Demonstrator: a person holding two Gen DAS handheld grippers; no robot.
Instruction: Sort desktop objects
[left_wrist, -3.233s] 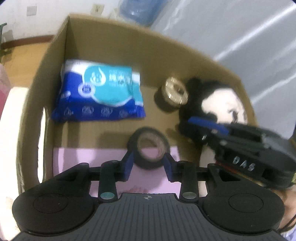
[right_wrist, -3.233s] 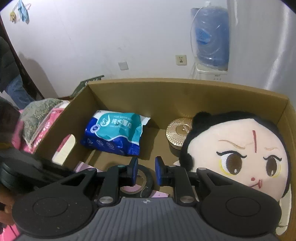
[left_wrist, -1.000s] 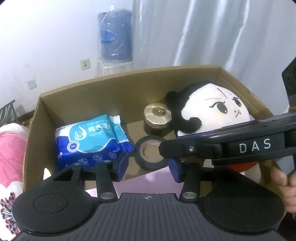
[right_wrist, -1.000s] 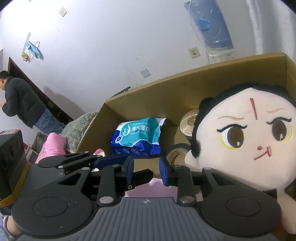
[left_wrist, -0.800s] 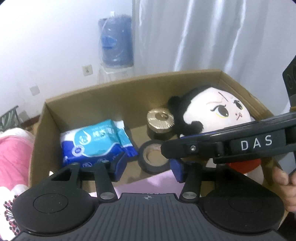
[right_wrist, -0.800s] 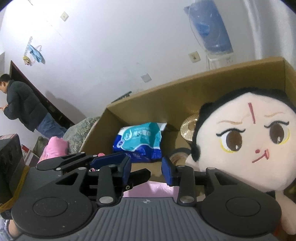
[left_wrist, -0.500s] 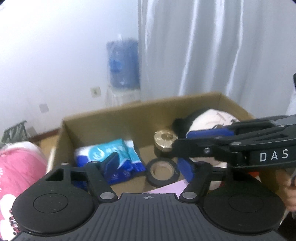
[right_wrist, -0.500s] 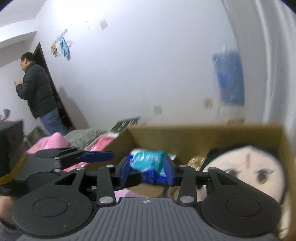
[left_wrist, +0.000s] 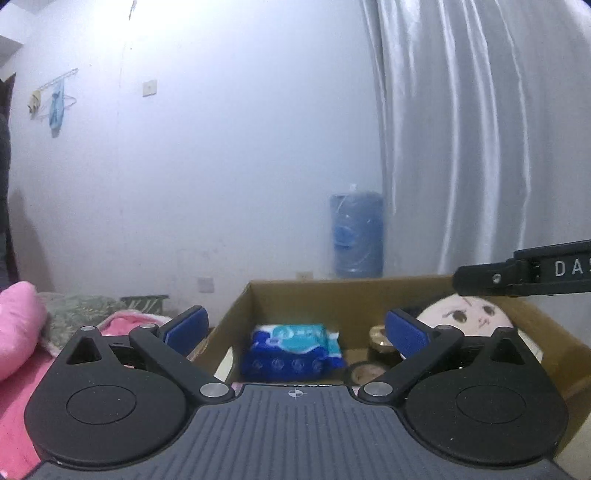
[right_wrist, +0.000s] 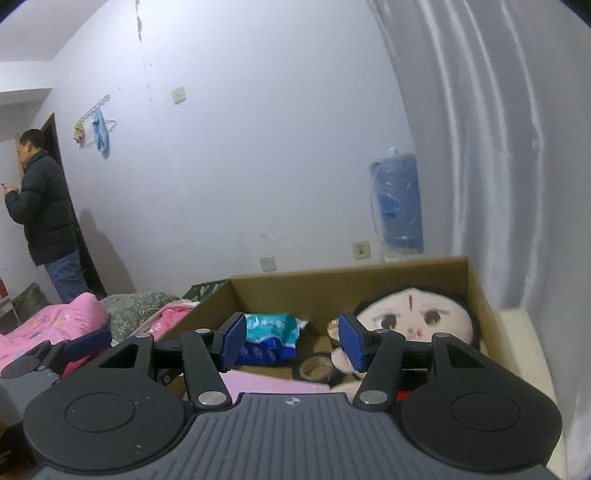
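A cardboard box (left_wrist: 332, 291) holds a blue tissue pack (left_wrist: 291, 350), a gold tin (left_wrist: 380, 334), a black tape roll (left_wrist: 364, 373) and a plush doll (left_wrist: 469, 319). My left gripper (left_wrist: 295, 328) is wide open and empty, held back above the box's near side. My right gripper (right_wrist: 291, 341) is open and empty, also drawn back from the box (right_wrist: 351, 277). The right wrist view shows the tissue pack (right_wrist: 269, 336), the doll (right_wrist: 413, 317), the tape roll (right_wrist: 314, 367) and a pink sheet (right_wrist: 273, 382). The right gripper's finger (left_wrist: 517, 275) crosses the left wrist view at right.
Pink bedding (right_wrist: 51, 325) and a patterned cushion (right_wrist: 136, 306) lie left of the box. A man in a dark jacket (right_wrist: 40, 214) stands at a doorway far left. A blue water bottle (left_wrist: 356, 236) stands by the wall, next to a white curtain (left_wrist: 480, 129).
Both grippers have lifted and pulled back out of the box and tilted up toward the wall. Both sets of jaws have opened wider. The black tape roll stays in the box.
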